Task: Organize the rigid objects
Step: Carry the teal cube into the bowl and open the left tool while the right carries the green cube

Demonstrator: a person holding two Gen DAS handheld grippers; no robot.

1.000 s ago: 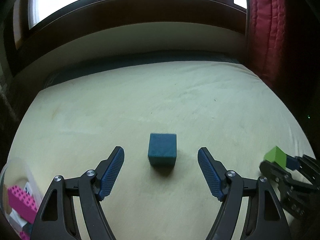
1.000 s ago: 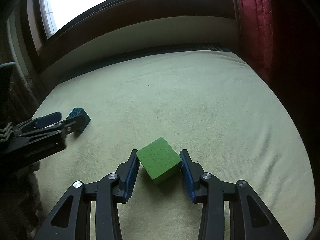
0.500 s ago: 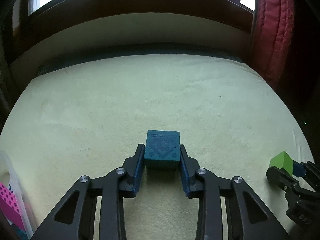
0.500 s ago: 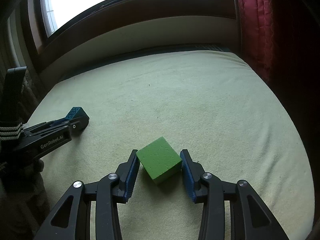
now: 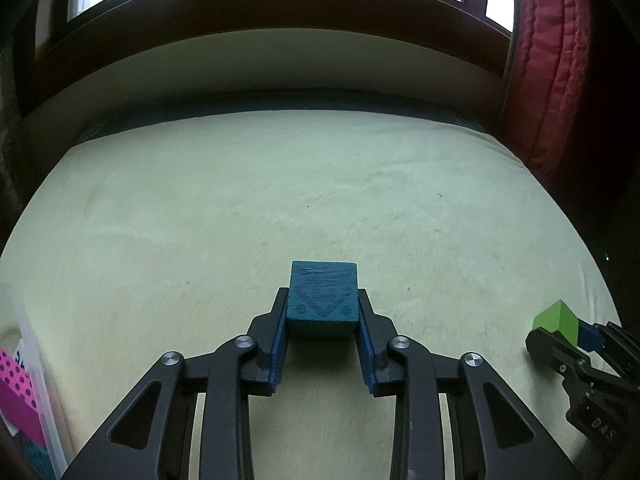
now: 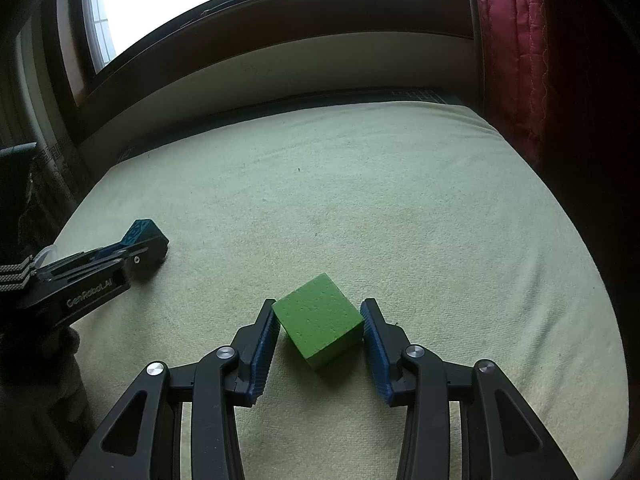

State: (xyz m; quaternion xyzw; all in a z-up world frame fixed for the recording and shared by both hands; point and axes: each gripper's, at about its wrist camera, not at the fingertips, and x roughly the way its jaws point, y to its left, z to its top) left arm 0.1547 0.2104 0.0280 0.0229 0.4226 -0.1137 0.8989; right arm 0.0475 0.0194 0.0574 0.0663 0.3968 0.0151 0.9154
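Note:
A dark teal cube (image 5: pixel 323 298) with a printed pattern on top sits between the blue pads of my left gripper (image 5: pixel 322 309), which is shut on it just above the pale green mattress (image 5: pixel 280 208). The same teal cube (image 6: pixel 141 232) shows at the left of the right wrist view, at the tip of the left gripper (image 6: pixel 148 248). A green cube (image 6: pixel 320 325) is held corner-on between the pads of my right gripper (image 6: pixel 319 322), shut on it. The green cube (image 5: pixel 555 322) also appears at the far right of the left wrist view.
A clear plastic bin (image 5: pixel 36 380) holding pink studded bricks (image 5: pixel 16 396) stands at the lower left. A dark wooden window frame (image 5: pixel 256 12) runs along the back. A red quilted cushion (image 5: pixel 560 64) stands at the right edge of the mattress.
My left gripper moved forward and shut on the teal cube, then lifted it slightly. The right gripper has stayed shut on the green cube.

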